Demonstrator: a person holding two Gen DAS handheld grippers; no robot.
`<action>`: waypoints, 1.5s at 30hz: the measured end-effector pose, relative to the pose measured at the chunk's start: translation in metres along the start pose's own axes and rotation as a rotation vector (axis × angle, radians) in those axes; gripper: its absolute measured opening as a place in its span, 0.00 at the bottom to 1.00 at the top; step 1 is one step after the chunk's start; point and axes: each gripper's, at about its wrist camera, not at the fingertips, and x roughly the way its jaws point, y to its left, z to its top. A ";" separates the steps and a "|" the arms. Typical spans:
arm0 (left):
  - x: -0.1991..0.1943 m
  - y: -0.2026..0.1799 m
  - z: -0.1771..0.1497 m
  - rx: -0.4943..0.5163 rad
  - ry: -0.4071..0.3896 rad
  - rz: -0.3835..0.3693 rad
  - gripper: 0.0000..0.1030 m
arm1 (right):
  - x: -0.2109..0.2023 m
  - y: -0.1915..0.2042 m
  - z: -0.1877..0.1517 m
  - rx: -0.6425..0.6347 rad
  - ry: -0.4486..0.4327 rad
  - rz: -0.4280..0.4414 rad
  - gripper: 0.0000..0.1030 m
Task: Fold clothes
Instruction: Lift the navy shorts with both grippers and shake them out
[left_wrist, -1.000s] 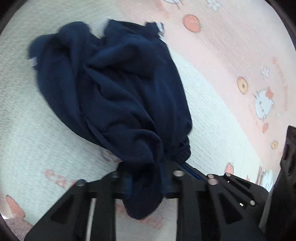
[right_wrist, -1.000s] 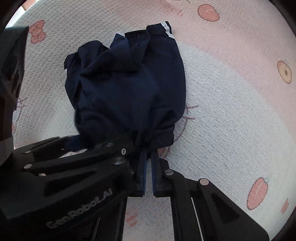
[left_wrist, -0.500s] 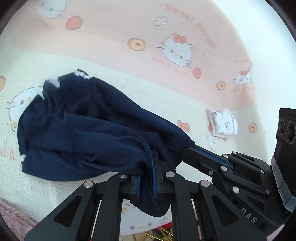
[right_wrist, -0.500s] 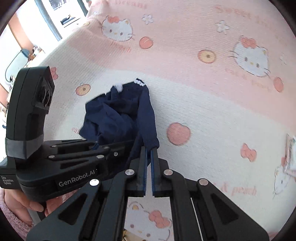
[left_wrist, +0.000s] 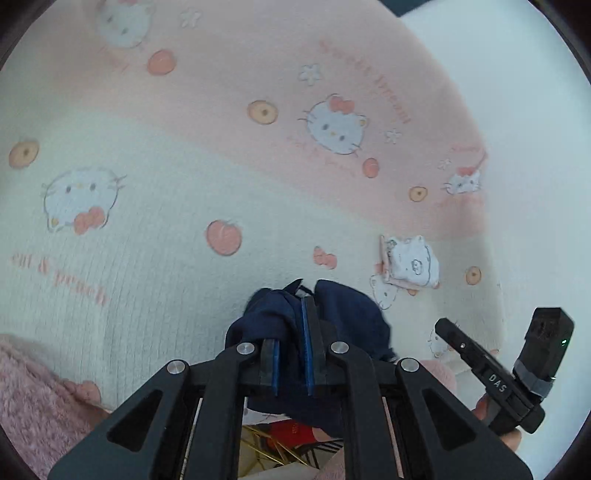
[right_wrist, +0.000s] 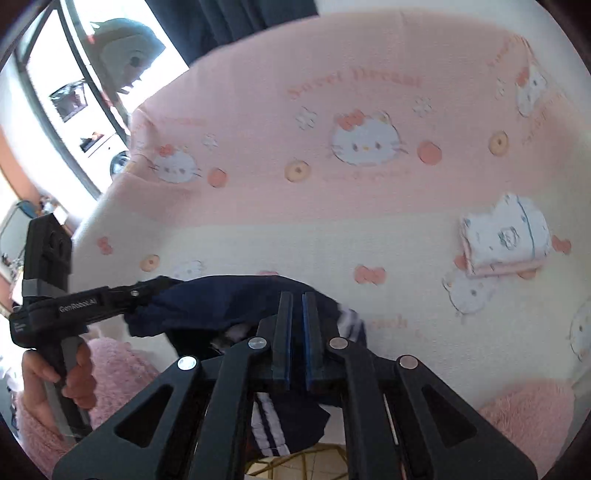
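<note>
- Lifting: navy garment (right_wrist: 221, 302) hangs bunched between both grippers, clear of the bed (left_wrist: 155, 236), at its near edge.
- Left gripper (left_wrist: 291, 354): jaws clamped on a navy fold.
- Right gripper (right_wrist: 295, 339): jaws shut on cloth near the white-striped hem.
- Technique, judged: spread the hands apart until the held edge is taut, then lower the garment flat, well left of the folded white cloth (right_wrist: 506, 236).

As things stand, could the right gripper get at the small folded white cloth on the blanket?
Probably not yet: the right gripper is shut on the navy garment. The path to the folded white cloth looks clear.
</note>
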 end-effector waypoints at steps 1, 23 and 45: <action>0.002 0.010 -0.008 -0.018 0.007 0.022 0.10 | 0.011 -0.010 -0.004 0.024 0.034 -0.007 0.06; 0.032 0.056 -0.059 0.110 0.143 0.372 0.47 | 0.204 0.024 -0.082 -0.349 0.547 -0.112 0.39; 0.058 0.103 -0.059 -0.046 0.129 0.309 0.47 | 0.206 0.080 -0.107 -0.670 0.499 -0.074 0.38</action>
